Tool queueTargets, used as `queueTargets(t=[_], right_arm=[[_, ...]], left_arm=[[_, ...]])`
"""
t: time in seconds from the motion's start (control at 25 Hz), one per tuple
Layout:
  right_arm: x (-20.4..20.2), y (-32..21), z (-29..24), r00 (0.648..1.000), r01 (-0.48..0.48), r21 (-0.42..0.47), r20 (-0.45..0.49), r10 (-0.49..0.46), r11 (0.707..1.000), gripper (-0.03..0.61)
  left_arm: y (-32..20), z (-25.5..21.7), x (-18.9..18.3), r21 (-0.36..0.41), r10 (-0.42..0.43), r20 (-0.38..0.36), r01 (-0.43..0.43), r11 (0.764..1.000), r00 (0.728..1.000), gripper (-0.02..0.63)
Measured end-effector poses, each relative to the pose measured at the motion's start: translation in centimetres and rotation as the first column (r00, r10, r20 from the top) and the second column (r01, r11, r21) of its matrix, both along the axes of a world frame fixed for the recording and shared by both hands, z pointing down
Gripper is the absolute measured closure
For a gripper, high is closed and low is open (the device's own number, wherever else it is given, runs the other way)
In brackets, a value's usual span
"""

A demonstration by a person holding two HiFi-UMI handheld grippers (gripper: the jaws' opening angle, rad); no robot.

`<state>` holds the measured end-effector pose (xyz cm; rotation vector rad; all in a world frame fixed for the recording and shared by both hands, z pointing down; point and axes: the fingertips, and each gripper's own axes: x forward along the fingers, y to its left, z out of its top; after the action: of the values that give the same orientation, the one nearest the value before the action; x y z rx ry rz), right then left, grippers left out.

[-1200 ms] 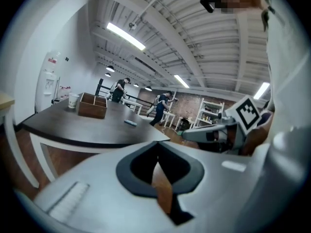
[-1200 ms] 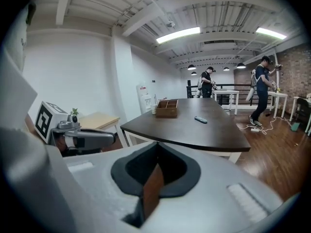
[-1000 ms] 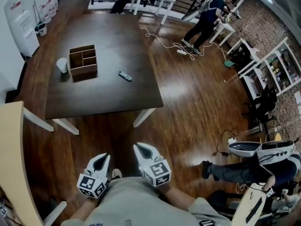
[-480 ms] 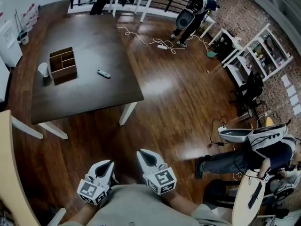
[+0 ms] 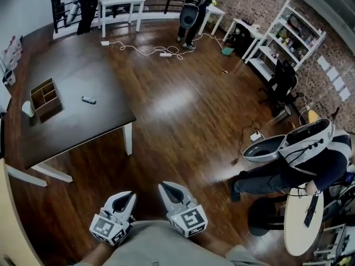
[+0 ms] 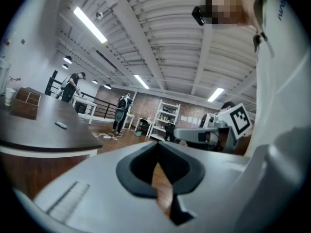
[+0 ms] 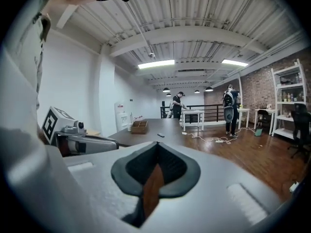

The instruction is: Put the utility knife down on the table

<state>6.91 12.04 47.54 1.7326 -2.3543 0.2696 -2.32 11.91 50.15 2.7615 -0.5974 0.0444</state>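
The utility knife [image 5: 88,100] lies flat on the dark table [image 5: 77,71] at the far left, next to nothing else, well away from both grippers. It is a small grey bar in the left gripper view [image 6: 60,125] and a speck in the right gripper view [image 7: 160,135]. My left gripper [image 5: 127,195] and right gripper [image 5: 163,186] hang side by side close to my body over the wooden floor. Both are shut and hold nothing. Seen from their own cameras, the left gripper [image 6: 156,145] and the right gripper [image 7: 156,147] have their tips together.
A wooden compartment box [image 5: 45,97] and a white cup [image 5: 28,108] stand on the table's left part. A person [image 5: 299,159] bends by a round table [image 5: 308,220] at the right. Cables [image 5: 145,51], a white table [image 5: 119,4] and shelves [image 5: 283,37] stand behind.
The dark table with the knife has slid left and farther off in the head view, and more floor and the shelves show. Both grippers stay shut near my body.
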Motion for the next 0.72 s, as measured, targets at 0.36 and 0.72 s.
queueTargets(t=[0.36,0.72], right_arm=[[11.1,5.5,0.4,0.996,-0.087,0.057,0.024,0.085,0.995,0.577],[17.6,10.9,0.4,0.996,-0.078,0.081,0.042,0.074,0.994,0.58]], left_arm=[[3.9,-2.0,12.1,0.095,0.08,-0.018,-0.078,0.992,0.997,0.612],[8.6,-0.3,19.3,0.127,0.073,0.049,-0.079,0.989,0.996,0.612]])
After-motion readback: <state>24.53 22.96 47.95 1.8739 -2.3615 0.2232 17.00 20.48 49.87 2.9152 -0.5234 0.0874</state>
